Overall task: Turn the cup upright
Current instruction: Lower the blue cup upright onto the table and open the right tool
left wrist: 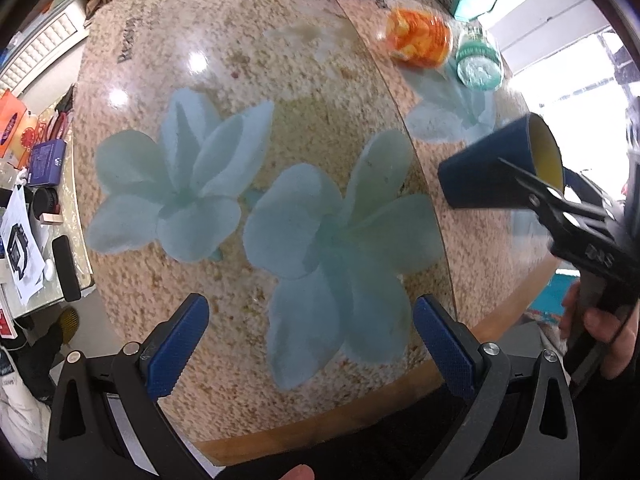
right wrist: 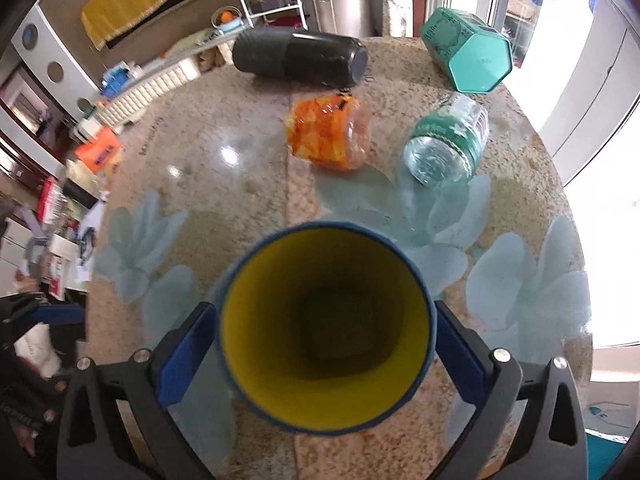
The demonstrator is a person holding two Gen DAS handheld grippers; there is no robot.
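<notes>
Clamping the blue cup [right wrist: 326, 328] across its body, the right gripper [right wrist: 326, 354] has one blue pad on each side wall, and the yellow-lined mouth faces its camera at the centre-bottom of the right wrist frame. In the left wrist view the same cup sits at the right edge, lifted off the table [left wrist: 280, 80] and lying roughly on its side, mouth toward the right.

The cup looks light and empty, with a thin, fairly stiff wall; I judge it could flex or slip if squeezed near the rim, so a hold across the mid-body suits it. Its outside seems matte, which should give the pads some bite.

The left gripper [left wrist: 310, 344] hangs at the bottom of its frame with its pads wide apart and nothing between them, over the printed flowers.

Only the right wrist view shows the cup's dark, empty bottom and, in the upper half, a black flask [right wrist: 300, 56], teal tin [right wrist: 468, 54], orange jar [right wrist: 328, 132] and water bottle [right wrist: 448, 144]. Only the left wrist view shows the cup's tilt.
</notes>
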